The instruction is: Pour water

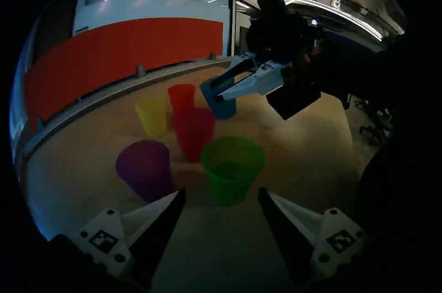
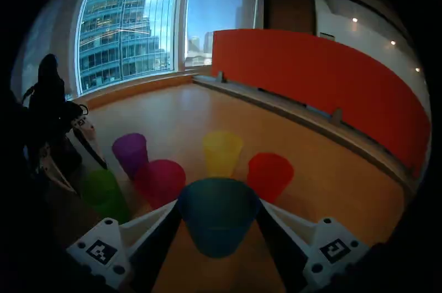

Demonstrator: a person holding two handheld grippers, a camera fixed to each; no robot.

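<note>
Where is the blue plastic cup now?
The right gripper holds the blue plastic cup low centre in the right gripper view, in front of the yellow plastic cup and orange plastic cup.

Tight cluster ahead: green cup (image 1: 232, 168) nearest, purple cup (image 1: 145, 167) left, magenta cup (image 1: 193, 130) behind, blue cup (image 1: 224, 108) in right gripper (image 1: 212, 91) farther back. Right of green, bare wooden tabletop (image 1: 309, 144) — open passage.

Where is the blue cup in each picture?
Left gripper view: the blue cup is far back, right of the orange cup, held by the right gripper.
Right gripper view: the blue cup is bottom middle, close up, between that gripper's fingers.
Shared landmark: the yellow cup.
</note>
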